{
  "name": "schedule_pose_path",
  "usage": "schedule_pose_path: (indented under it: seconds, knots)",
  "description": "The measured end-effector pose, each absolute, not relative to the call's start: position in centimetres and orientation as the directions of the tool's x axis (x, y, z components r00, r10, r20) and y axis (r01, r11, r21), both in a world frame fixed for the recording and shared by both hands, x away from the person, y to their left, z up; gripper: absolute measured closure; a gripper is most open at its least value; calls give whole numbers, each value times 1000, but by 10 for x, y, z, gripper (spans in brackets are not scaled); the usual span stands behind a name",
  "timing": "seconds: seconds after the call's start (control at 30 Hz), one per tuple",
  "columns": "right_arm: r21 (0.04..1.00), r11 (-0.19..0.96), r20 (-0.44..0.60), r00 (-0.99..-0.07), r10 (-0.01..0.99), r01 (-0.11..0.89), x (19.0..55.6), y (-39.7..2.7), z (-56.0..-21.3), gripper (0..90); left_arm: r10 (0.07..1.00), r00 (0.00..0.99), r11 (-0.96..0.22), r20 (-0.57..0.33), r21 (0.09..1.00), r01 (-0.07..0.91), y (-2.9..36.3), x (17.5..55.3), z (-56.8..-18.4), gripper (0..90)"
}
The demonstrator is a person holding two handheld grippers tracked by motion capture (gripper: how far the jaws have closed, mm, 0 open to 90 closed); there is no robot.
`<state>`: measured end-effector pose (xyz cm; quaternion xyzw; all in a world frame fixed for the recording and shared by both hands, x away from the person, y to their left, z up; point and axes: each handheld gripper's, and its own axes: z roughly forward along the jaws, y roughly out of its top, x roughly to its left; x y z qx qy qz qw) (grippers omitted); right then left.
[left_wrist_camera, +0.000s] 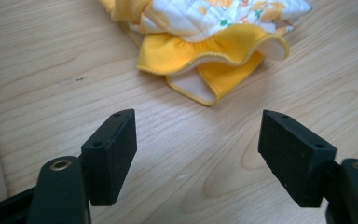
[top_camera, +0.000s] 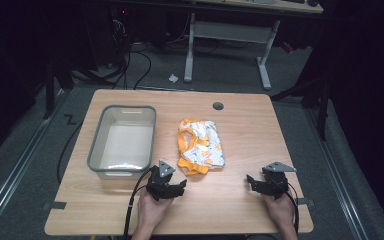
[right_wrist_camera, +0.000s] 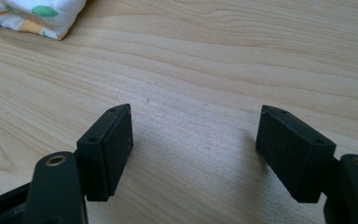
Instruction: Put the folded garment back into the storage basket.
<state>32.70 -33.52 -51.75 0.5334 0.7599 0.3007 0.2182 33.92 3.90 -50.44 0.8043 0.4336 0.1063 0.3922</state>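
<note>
A crumpled yellow-and-white patterned cloth [top_camera: 200,146] lies in the middle of the wooden table [top_camera: 245,125]. In the left gripper view its yellow ruffled edge [left_wrist_camera: 205,56] sits just ahead of the jaws. My left gripper [top_camera: 176,187] is open, empty, a short way in front of the cloth's near edge. My right gripper [top_camera: 255,184] rests near the front right of the table, open, with bare wood between its jaws. A corner of the cloth [right_wrist_camera: 32,16] shows at the top left of the right gripper view.
A translucent grey bin [top_camera: 124,140] stands empty on the left of the table, beside the cloth. A round cable hole [top_camera: 218,106] sits near the far edge. A desk frame [top_camera: 227,45] and cables stand on the floor beyond.
</note>
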Motion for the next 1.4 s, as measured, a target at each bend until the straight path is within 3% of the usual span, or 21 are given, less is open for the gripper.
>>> schedule_pose_path:
  seconds: [0.43, 1.4]
  knots:
    - [689, 249, -10, -335, 942, 681, 327, -335, -517, 275, 761, 612, -299, -215, 720, 626, 28, 354, -486, 281]
    - [690, 245, -7, -333, 943, 681, 327, -335, -517, 276, 786, 582, -298, -207, 698, 651, 1, 404, -467, 252]
